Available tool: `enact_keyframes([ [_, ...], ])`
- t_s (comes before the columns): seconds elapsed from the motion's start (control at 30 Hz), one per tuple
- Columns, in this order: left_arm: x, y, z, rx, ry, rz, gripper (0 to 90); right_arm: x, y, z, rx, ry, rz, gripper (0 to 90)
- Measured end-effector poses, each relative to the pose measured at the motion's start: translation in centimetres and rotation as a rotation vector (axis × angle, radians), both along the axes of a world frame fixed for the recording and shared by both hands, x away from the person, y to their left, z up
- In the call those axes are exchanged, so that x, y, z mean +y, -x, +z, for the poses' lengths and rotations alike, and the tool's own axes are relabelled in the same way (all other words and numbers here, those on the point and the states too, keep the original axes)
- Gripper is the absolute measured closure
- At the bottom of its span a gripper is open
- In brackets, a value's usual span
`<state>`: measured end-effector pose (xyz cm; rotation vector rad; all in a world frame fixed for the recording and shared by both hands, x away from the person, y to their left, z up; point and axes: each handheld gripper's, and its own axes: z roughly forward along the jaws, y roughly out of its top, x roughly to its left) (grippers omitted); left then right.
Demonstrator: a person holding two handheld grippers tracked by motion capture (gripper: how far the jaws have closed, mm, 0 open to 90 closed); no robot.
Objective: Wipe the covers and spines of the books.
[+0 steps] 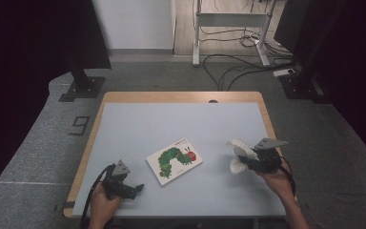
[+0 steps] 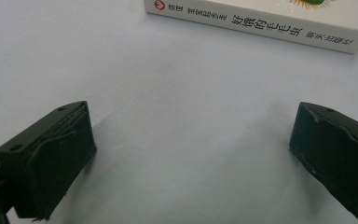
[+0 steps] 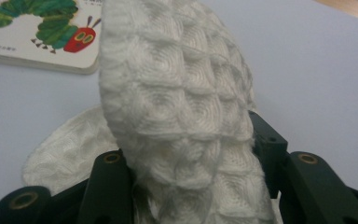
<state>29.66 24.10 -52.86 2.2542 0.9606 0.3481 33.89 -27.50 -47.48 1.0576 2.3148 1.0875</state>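
1. High view: the worktop (image 1: 138,124) is a pale blue-grey sheet with a wooden rim showing along its left, far and right edges. A picture book (image 1: 174,160) with a green caterpillar on its cover lies flat a little near of the middle, turned at an angle to the worktop's edges. The far half of the worktop is bare, and open surface lies on both sides of the book.
2. High view: the left gripper (image 1: 134,189) sits low near the near-left corner, held in the person's left hand (image 1: 106,202), pointing toward the book and apart from it.
3. High view: the right gripper (image 1: 246,160) is close to the right edge, held in the right hand (image 1: 276,179), and it clamps a white cloth (image 1: 239,155) that sticks out toward the book, with a clear gap between the two.
4. Left gripper view: the jaws stand wide apart with nothing between them, just above bare worktop. The book's spine, printed with Chinese characters, crosses the top, well ahead of the jaws.
5. Right gripper view: the jaws are clenched on the waffle-textured cloth, which rises in a tall fold between them; another part spreads lower left. The book's corner lies beyond, upper left, and bare worktop opens to the right.
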Motion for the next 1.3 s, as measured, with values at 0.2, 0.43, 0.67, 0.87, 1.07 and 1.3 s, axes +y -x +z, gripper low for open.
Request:
enact_keyframes([
  [0.2,0.0,0.0,0.0,0.000,0.000,0.000,0.0,-0.1,0.1,-2.0,0.017,0.027,-0.009,51.8],
  [0.43,0.0,0.0,0.0,0.000,0.000,0.000,0.0,-0.2,0.1,-3.9,0.036,0.037,-0.018,50.5],
  [0.67,0.0,0.0,0.0,0.000,0.000,0.000,0.0,-0.3,0.3,-4.5,0.039,0.034,-0.016,48.6],
  [0.87,0.0,0.0,0.0,0.000,0.000,0.000,0.0,-0.1,0.2,-4.1,0.041,0.031,-0.003,30.2],
  [1.07,0.0,0.0,0.0,0.000,0.000,0.000,0.0,-0.2,0.2,-3.2,0.011,-0.003,0.002,11.3],
  [1.3,0.0,0.0,0.0,0.000,0.000,0.000,0.0,0.0,0.6,-2.2,0.001,0.001,0.015,0.6],
])
